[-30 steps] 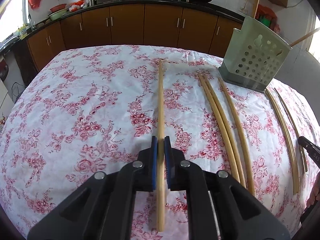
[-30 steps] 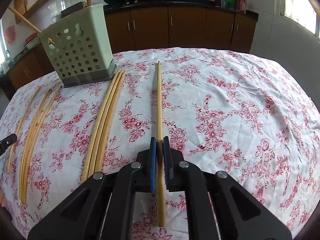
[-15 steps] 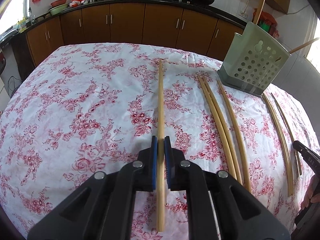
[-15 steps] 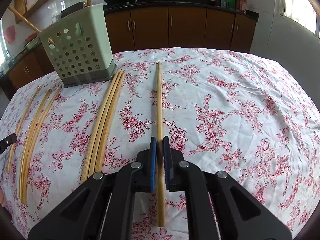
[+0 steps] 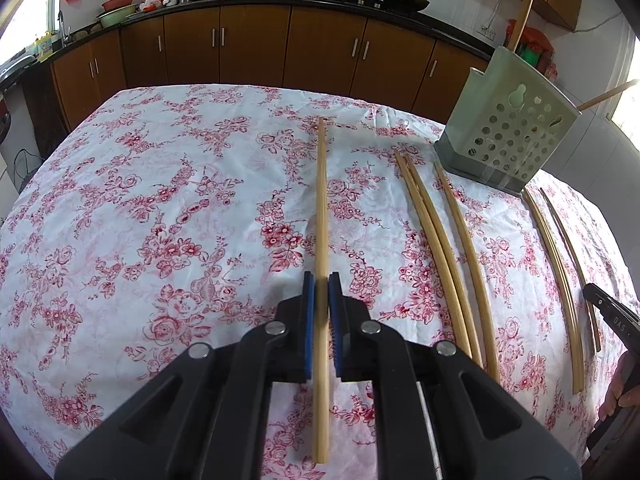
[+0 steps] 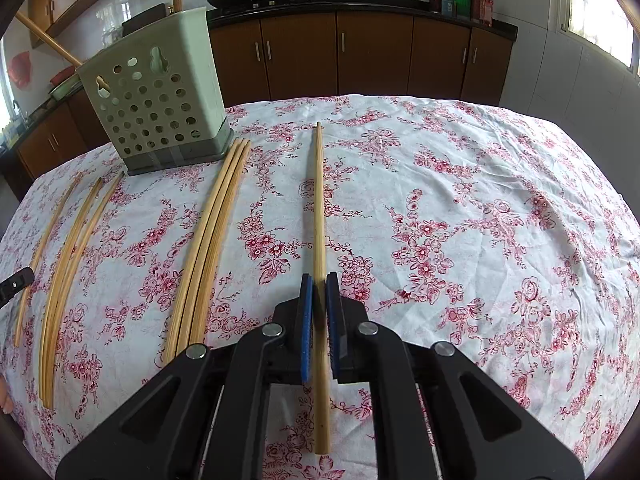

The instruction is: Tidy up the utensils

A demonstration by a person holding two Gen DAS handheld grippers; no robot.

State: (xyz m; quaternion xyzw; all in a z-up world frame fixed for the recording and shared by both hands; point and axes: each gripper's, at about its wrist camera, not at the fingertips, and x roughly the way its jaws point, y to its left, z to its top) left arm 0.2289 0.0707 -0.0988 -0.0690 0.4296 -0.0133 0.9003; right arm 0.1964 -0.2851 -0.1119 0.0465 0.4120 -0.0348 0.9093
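Gripping one chopstick (image 5: 321, 208) each, the left gripper (image 5: 321, 286) and right gripper (image 6: 318, 286) are both clenched on a stick (image 6: 319, 208) pointing away over the flowered tablecloth (image 6: 460, 208). Loose chopsticks (image 6: 208, 240) lie in rows on the cloth between the two. Farther off stands a green holder (image 6: 156, 104) with holes, two sticks leaning inside.

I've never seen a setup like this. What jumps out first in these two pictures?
Each view is filled by a black gripper with blue pads clamped on one long bamboo chopstick: the left gripper holds its chopstick, the right gripper holds another chopstick. Under them spreads a white tablecloth with red flowers, more loose chopsticks lying in rows. A pale green perforated utensil holder stands at the far edge, sticks already in it.
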